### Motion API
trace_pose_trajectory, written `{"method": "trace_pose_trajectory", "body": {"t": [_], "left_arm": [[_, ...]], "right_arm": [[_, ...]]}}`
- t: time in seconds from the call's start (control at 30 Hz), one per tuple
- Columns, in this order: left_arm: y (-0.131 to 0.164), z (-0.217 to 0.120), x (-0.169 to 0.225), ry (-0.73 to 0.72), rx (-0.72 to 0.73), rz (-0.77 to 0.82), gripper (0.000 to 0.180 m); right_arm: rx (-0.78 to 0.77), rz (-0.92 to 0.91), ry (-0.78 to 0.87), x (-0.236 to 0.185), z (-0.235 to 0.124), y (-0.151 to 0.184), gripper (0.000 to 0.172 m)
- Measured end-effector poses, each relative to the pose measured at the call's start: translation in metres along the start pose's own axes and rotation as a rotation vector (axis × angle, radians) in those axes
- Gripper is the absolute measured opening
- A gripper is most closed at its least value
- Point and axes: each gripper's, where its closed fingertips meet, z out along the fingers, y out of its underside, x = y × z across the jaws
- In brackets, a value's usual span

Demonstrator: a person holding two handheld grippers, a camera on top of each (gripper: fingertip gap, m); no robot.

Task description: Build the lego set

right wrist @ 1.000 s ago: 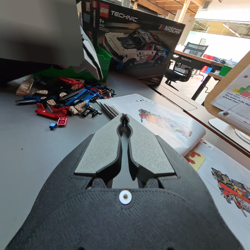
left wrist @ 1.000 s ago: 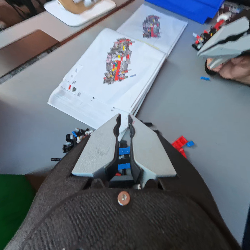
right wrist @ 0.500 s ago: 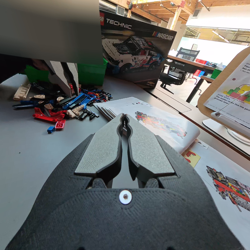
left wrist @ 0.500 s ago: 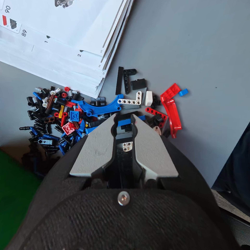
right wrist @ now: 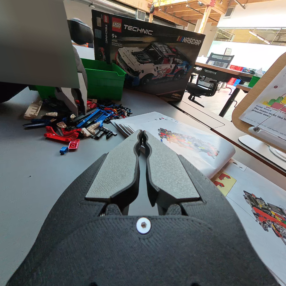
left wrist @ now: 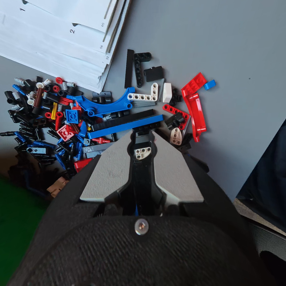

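The left gripper (left wrist: 142, 134), jaws spread, hangs just short of the long blue beam (left wrist: 125, 126) lying crosswise; the right gripper (right wrist: 142, 133), jaws pressed together, is farther off.

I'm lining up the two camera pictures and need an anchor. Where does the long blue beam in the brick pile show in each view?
Left wrist view: long blue beam lies across the middle, just ahead of the left hand-held gripper, whose fingers stand apart.
Right wrist view: upper left, beside that gripper's tips, in the pile.
Shared landmark: the curved red panel at the pile's edge.
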Motion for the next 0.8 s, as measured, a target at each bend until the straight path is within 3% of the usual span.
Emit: {"method": "trace_pose_trajectory", "body": {"t": [0.4, 0.8], "left_arm": [[0.008, 0.012, 0.004, 0.009, -0.064, 0.024, 0.015], [0.008, 0.015, 0.002, 0.027, -0.039, 0.034, 0.011]], "right_arm": [[-0.014, 0.008, 0.0, 0.001, 0.002, 0.003, 0.0], [-0.019, 0.021, -0.005, 0.003, 0.003, 0.006, 0.0]]}}
